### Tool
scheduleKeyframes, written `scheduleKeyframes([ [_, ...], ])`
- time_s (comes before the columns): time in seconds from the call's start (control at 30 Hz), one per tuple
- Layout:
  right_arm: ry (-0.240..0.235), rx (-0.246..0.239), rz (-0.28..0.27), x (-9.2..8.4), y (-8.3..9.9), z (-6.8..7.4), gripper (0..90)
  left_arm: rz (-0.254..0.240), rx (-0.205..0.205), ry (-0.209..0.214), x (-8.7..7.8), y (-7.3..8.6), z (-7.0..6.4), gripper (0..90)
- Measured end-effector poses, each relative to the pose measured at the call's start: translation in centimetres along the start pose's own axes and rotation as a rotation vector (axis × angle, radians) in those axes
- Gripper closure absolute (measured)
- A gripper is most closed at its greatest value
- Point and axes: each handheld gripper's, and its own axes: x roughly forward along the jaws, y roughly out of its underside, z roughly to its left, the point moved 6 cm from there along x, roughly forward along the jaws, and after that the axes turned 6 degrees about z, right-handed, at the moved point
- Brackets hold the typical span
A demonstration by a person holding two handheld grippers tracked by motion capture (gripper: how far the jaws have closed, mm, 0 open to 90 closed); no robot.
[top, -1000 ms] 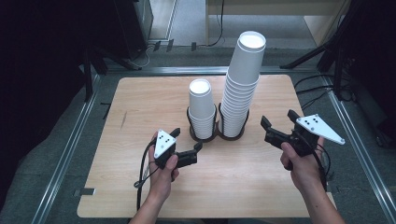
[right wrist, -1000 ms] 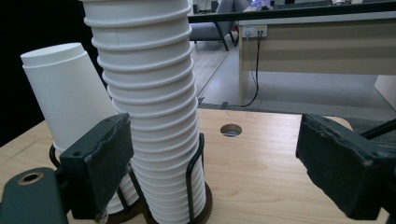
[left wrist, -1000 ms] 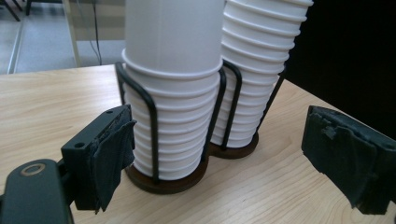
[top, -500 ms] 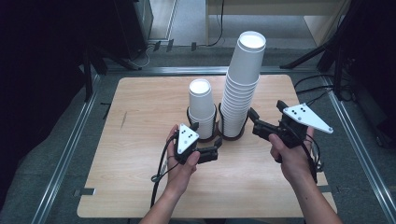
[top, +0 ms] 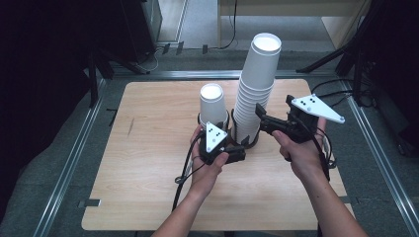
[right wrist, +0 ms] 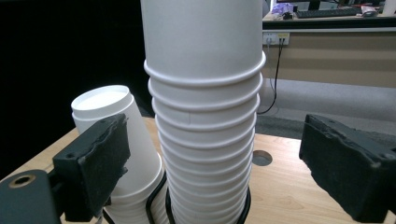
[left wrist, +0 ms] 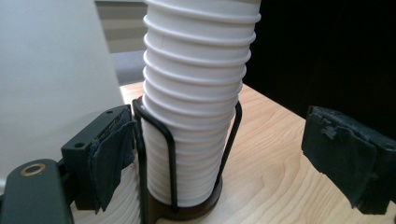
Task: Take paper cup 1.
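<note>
A tall stack of upturned white paper cups (top: 257,84) and a short stack (top: 212,101) stand side by side in a black wire holder (top: 243,143) on the wooden table (top: 148,173). My left gripper (top: 239,152) is low at the holder's front, open. In the left gripper view the tall stack (left wrist: 194,116) stands between its spread pads (left wrist: 112,156), untouched. My right gripper (top: 262,118) is at the tall stack's right side, open. Its jaws have just been opening, and the tall stack (right wrist: 205,116) stands between them with gaps on both sides, the short stack (right wrist: 112,135) to the left.
Metal rails (top: 74,163) frame the table, with dark floor and stands beyond. Cables trail from both grippers over the table's front half. A round hole (right wrist: 261,157) sits in the tabletop behind the holder. Bare wood lies left of the holder.
The left hand has moved right to the holder's front. The right hand has moved left and up to the tall stack, and its jaws stand wider.
</note>
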Motion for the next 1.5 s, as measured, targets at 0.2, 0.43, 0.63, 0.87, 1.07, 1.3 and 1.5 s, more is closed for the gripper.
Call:
scheduleKeyframes([
  [0.2, 0.006, 0.015, 0.002, 0.1, -1.2, 0.2, 6.6, -0.002, 0.017, 0.005, 1.1, -0.4, -0.8, 9.7],
  [0.43, 0.011, 0.008, -0.002, 1.1, -2.4, 0.4, 5.7, -0.033, 0.007, -0.040, 2.4, -1.5, -0.7, 9.7],
  [0.63, -0.016, 0.052, -0.013, 2.0, -3.4, 0.6, 4.6, -0.042, -0.003, -0.055, 3.6, -2.1, -0.8, 9.7],
  [0.87, -0.009, 0.039, -0.016, 3.0, -4.2, 0.9, 4.2, -0.054, 0.013, -0.109, 4.6, -2.3, -0.7, 9.7],
  [1.07, -0.024, 0.074, 0.000, 4.6, -4.5, 0.7, 4.2, -0.080, 0.001, -0.159, 5.2, -2.7, -0.4, 9.7],
  [1.3, -0.011, 0.077, -0.016, 5.7, -4.6, 0.4, 4.2, -0.096, -0.013, -0.145, 5.8, -3.1, -0.4, 9.7],
  [1.5, -0.004, 0.079, -0.018, 6.5, -4.5, 0.6, 3.9, -0.100, -0.008, -0.154, 6.3, -3.2, -0.5, 9.4],
])
